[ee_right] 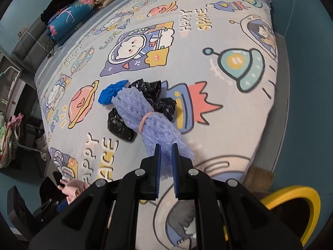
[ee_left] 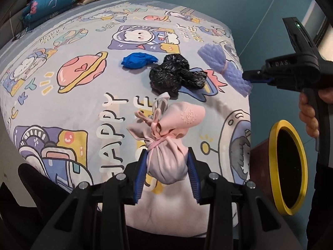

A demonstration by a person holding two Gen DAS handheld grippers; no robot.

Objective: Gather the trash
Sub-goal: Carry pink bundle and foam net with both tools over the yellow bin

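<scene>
My left gripper [ee_left: 167, 157] is shut on a pink cloth bundle [ee_left: 166, 137] tied with a pink band, held above the near edge of the bed. My right gripper [ee_right: 166, 148] is shut on one end of a purple foam net [ee_right: 145, 116] bound with a rubber band; the same foam net [ee_left: 220, 66] hangs from that right gripper [ee_left: 246, 77] at the right of the left wrist view. A crumpled black plastic bag [ee_left: 174, 73] and a blue crumpled piece [ee_left: 138, 60] lie on the bed sheet. The black bag [ee_right: 158, 104] and blue piece [ee_right: 110, 93] sit partly behind the net.
A bin with a yellow rim [ee_left: 272, 166] stands on the floor off the bed's right corner, its yellow rim [ee_right: 291, 198] low right in the right wrist view. Folded quilts [ee_left: 52, 2] are stacked at the bed's far left. The cartoon-print sheet [ee_left: 83, 41] covers the bed.
</scene>
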